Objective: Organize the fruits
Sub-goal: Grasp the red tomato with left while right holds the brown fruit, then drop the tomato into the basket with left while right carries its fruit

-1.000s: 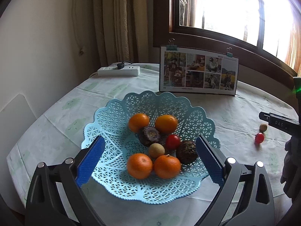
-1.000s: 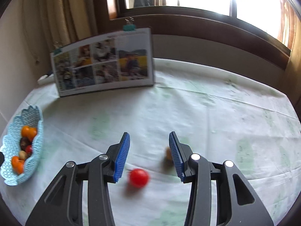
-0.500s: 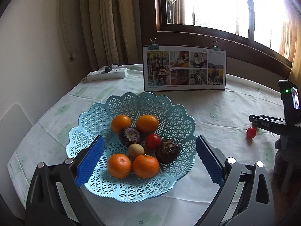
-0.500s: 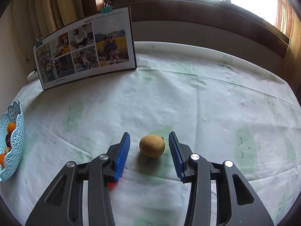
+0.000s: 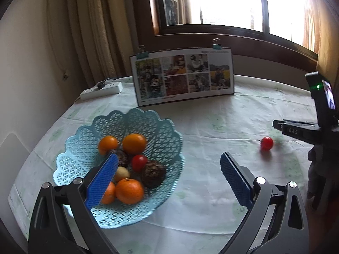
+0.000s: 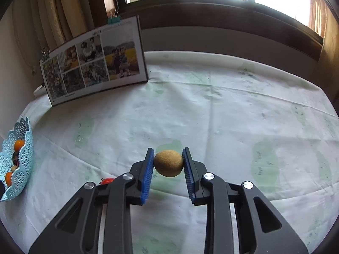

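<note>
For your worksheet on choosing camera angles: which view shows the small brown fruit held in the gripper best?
The right wrist view: the small brown fruit sits centred and sharp between the blue pads of the right gripper, which is shut on it. The left wrist view shows only the outside of that gripper; the fruit itself is hidden.

Blown-out window (image 5: 233, 2) backlight (strong fisheye bending), dark vignetted corners.
</note>
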